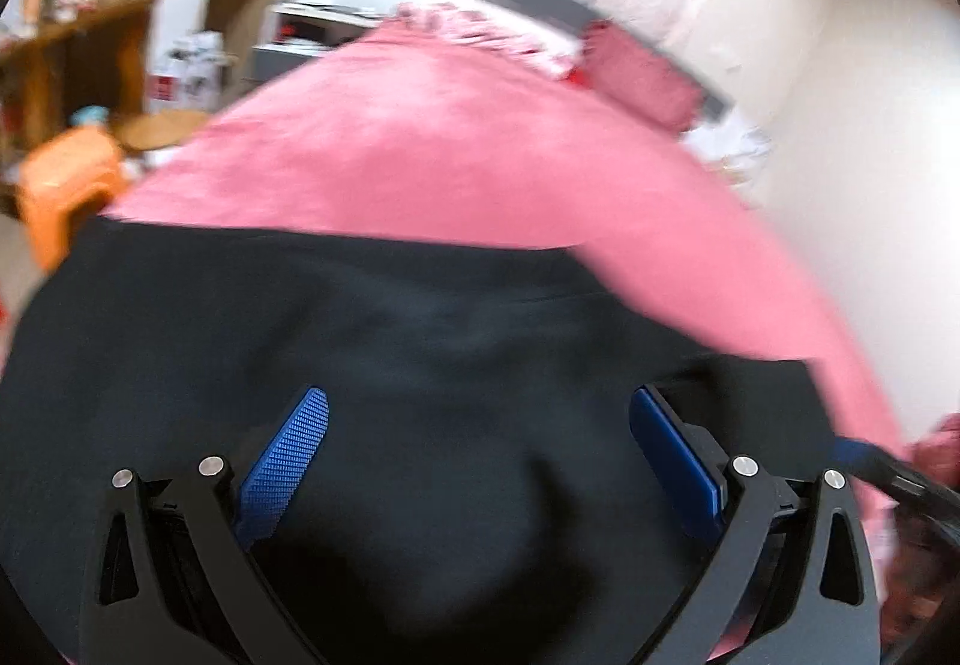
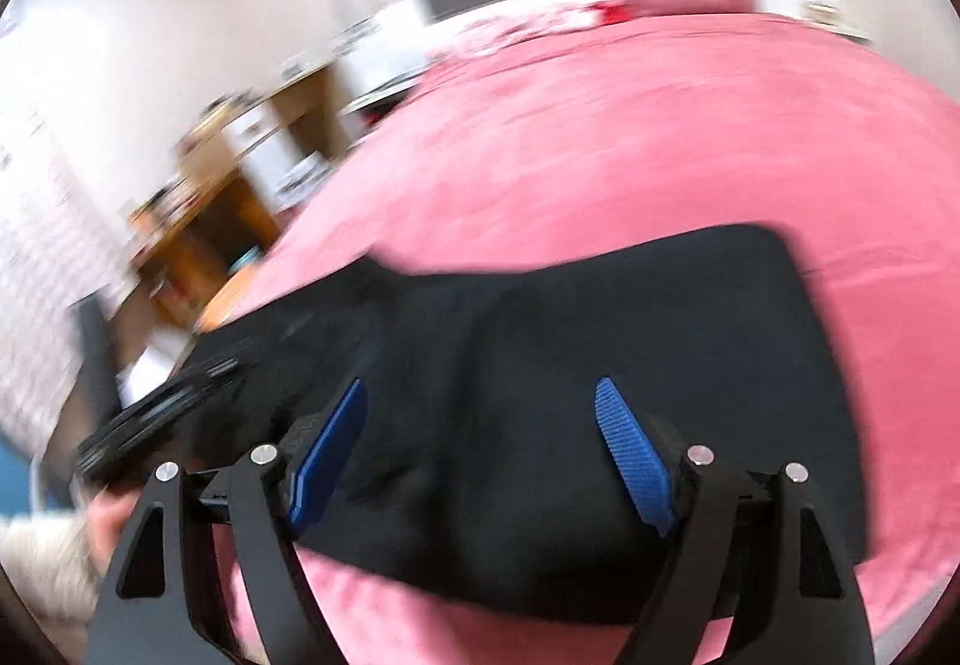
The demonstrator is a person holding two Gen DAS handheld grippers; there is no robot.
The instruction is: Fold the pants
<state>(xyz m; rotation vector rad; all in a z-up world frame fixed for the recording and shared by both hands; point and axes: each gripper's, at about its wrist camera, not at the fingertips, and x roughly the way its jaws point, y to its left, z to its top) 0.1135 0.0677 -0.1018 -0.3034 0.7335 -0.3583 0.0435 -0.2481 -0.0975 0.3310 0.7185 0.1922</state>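
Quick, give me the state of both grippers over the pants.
Left gripper: open, holding nothing, above the black pants.
Right gripper: open, fingers apart, nothing gripped.

left gripper [image 1: 477, 413]: angled down, jaws wide apart, blue pads clear, nothing pinched | right gripper [image 2: 480, 404]: angled down, jaws apart, pads [image 2: 630, 455] clamping nothing | each gripper shows blurred at the edge of the other's view | both views motion-smeared
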